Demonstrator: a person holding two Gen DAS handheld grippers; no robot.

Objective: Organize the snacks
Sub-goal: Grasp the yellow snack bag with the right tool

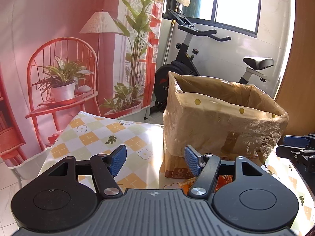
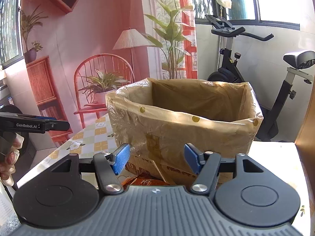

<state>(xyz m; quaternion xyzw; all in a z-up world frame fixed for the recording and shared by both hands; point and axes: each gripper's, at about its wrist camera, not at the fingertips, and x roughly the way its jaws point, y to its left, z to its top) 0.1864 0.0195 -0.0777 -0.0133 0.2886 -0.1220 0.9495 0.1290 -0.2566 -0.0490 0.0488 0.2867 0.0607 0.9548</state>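
Note:
A cardboard box lined with a clear plastic bag (image 1: 222, 122) stands on the table, also in the right wrist view (image 2: 185, 122); its inside looks empty as far as I can see. Orange snack packets (image 1: 190, 184) lie on the table just in front of the box, partly hidden by my grippers, and show in the right wrist view (image 2: 143, 181). My left gripper (image 1: 155, 161) is open and empty, left of the box's near corner. My right gripper (image 2: 157, 160) is open and empty, facing the box's front wall above the packets.
The table has a checked floral cloth (image 1: 94, 135). The right gripper shows at the right edge of the left view (image 1: 299, 147); the left gripper and hand show at the left of the right view (image 2: 29, 125). An exercise bike (image 1: 196, 59) stands behind the table.

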